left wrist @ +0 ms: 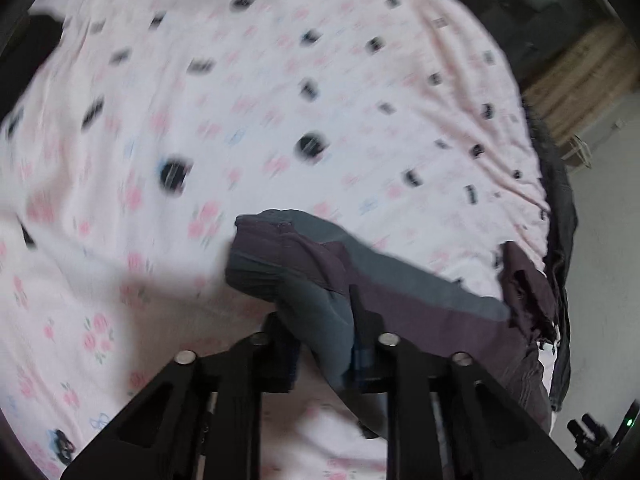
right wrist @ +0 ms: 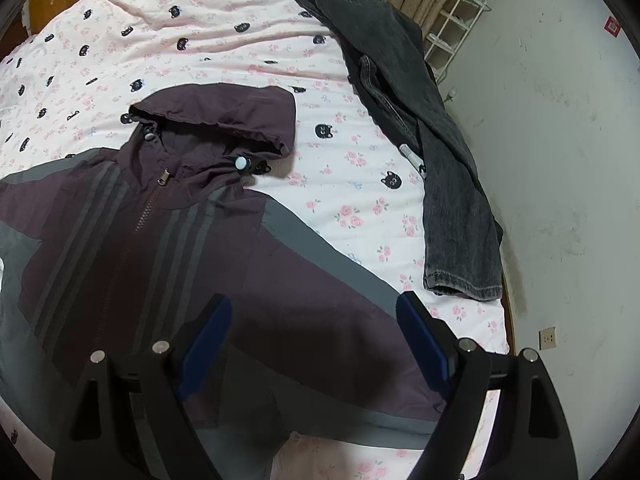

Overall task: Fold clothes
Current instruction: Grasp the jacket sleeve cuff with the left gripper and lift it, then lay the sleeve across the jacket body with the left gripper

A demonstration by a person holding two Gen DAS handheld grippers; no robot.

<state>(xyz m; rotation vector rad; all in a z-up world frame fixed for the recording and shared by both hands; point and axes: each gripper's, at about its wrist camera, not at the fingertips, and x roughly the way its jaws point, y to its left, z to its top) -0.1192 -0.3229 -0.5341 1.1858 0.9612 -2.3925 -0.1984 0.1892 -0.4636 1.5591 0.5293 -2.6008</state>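
Observation:
A purple and grey hooded jacket lies front up on the pink flowered bedsheet, its zip closed and its hood pointing to the far side. My right gripper stands open just above the jacket's right sleeve, with the cloth below its blue pads. In the left wrist view my left gripper is shut on the jacket's other sleeve, and the grey and purple cloth bunches up between its fingers and trails off to the right.
Dark grey jeans lie along the bed's right edge, one leg hanging near the white wall. A white wire rack stands at the far right beside a beige curtain. The sheet beyond the left gripper is bare.

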